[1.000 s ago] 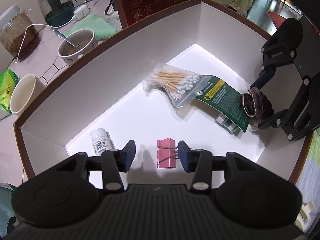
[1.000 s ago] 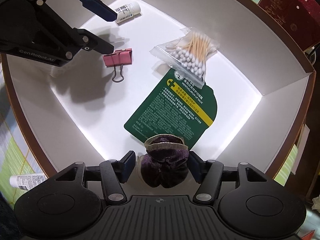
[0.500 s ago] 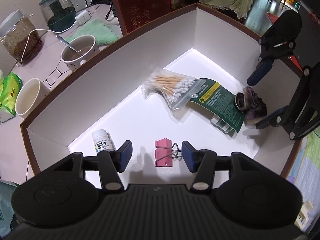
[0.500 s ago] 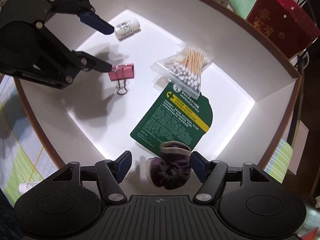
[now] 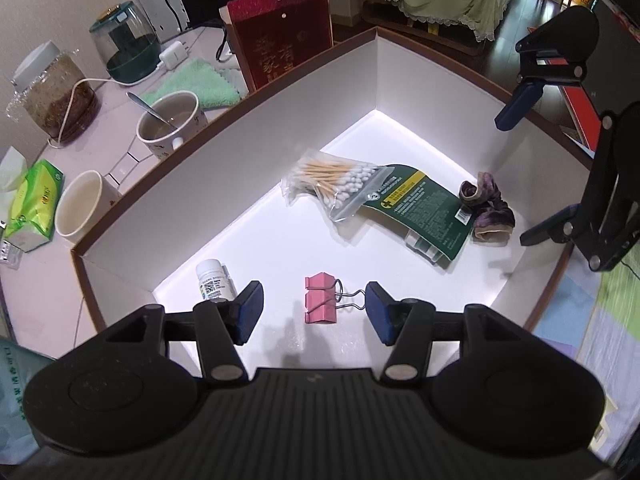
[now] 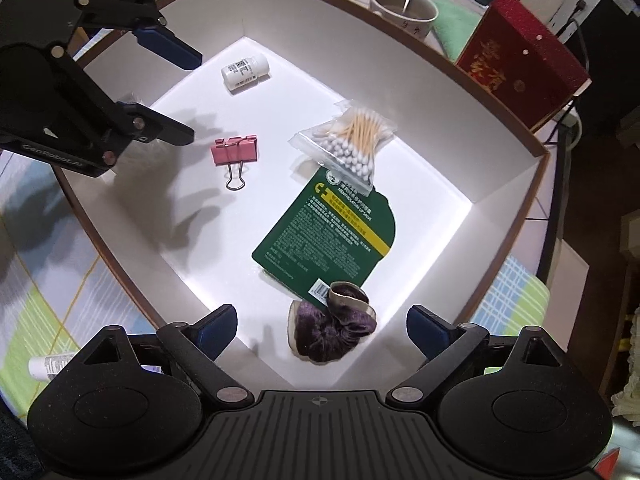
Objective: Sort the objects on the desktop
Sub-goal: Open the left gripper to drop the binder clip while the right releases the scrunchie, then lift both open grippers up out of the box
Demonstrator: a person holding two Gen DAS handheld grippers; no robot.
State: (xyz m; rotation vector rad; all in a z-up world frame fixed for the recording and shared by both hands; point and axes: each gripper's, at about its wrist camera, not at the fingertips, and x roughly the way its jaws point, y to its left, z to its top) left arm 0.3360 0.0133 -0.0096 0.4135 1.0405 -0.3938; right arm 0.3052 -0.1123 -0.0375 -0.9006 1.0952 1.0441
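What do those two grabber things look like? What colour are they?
Each hand-held gripper is black plastic with a ribbed middle and two round discs on its body. The left hand-held gripper and right hand-held gripper both have dark blue pads on thin black jointed arms with silver rivets. White lettering on the left one's side reads roughly "GenRobot.AI".

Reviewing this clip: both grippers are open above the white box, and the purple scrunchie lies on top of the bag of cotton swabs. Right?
Not quite. The purple scrunchie overlaps a corner of the green packet, apart from the bag of cotton swabs, as the right wrist view shows. Both grippers are open.
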